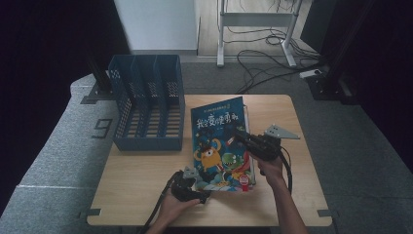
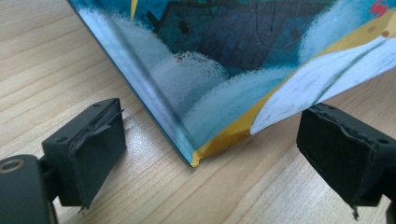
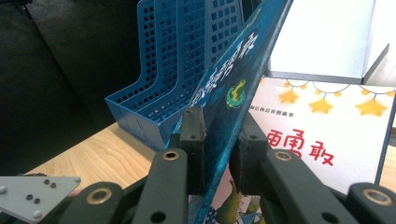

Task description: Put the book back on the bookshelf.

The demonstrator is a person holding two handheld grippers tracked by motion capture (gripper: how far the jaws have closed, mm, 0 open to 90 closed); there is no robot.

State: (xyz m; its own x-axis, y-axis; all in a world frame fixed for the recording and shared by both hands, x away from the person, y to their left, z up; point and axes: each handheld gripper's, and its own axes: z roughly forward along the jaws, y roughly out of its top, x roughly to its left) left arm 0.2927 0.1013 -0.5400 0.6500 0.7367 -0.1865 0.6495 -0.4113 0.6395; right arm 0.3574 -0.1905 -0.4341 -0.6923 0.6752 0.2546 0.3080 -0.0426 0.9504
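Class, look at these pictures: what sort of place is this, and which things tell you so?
Probably a lab or workshop set up for recording, not a home. A small wooden table stands on grey carpet, loose cables trail across the floor behind it, and a metal desk frame stands beyond.

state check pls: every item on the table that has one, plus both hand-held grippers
picture book: front cover lifted off the first page, near corner on the table
blue file rack: upright, slots look empty
left hand-held gripper: open, jaws either side of the book's near corner, not touching it
right hand-held gripper: shut on the cover's edge, holding it raised
table: bare wood
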